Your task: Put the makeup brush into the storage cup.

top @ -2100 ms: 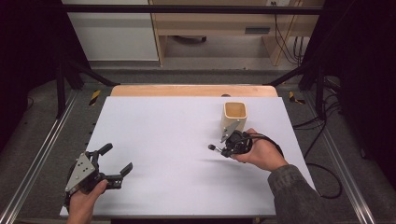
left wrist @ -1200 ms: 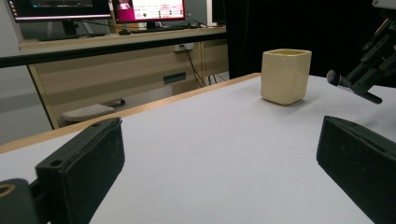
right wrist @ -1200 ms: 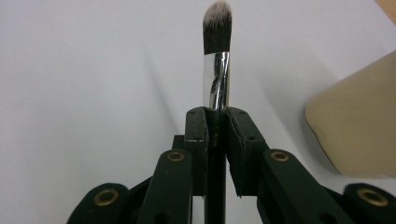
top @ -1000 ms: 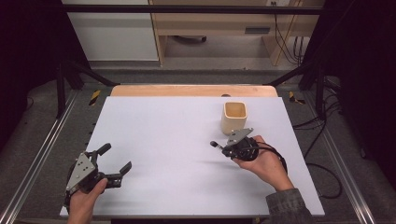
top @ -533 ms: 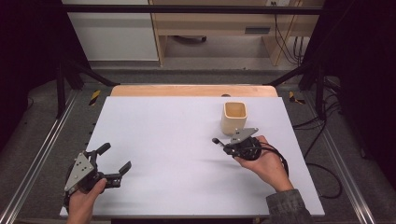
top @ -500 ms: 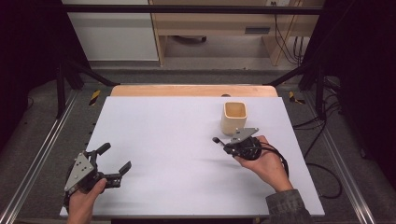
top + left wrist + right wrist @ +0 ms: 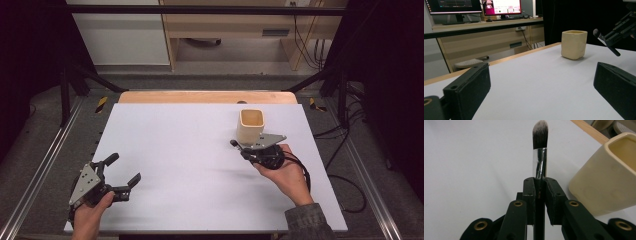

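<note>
Right gripper (image 7: 539, 182) clamped on makeup brush (image 7: 540, 150) beside cream cup (image 7: 609, 177); left gripper (image 7: 122, 172) wide over bare table (image 7: 175, 150).

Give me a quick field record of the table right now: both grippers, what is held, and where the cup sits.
right gripper: shut on makeup brush, bristles pointing away from the hand
left gripper: open, nothing between its jaws, near table corner
cup: cream, square-mouthed, upright, just beyond the right gripper; nothing seen inside
table: white top, wooden far edge
brush to cup: beside it, not inside
</note>
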The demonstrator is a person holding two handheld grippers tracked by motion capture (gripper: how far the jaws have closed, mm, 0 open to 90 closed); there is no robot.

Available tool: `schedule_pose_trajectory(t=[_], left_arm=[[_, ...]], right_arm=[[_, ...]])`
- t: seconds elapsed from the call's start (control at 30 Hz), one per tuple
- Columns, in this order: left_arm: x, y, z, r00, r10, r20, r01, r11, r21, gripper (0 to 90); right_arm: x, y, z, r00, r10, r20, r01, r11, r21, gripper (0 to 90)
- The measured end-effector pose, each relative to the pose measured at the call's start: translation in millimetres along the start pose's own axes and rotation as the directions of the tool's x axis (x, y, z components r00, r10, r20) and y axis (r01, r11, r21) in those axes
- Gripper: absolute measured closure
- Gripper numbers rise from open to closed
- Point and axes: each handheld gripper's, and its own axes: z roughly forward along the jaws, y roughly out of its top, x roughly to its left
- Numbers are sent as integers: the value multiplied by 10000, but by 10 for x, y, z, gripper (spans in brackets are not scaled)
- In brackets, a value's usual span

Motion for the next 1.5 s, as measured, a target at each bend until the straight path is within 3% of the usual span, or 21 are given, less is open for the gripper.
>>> schedule_pose_trajectory(t=[0.77, 1.5], left_arm=[[3, 2, -3, 10000, 1, 3, -1, 10000, -21, 6], [5, 3, -3, 10000, -11, 8, 11, 10000, -40, 6]], right_arm=[[-77, 4, -125, 9977, 600, 306, -562, 9920, -1127, 793], [-145, 5, -245, 9897, 1230, 726, -1042, 9693, -2225, 794]])
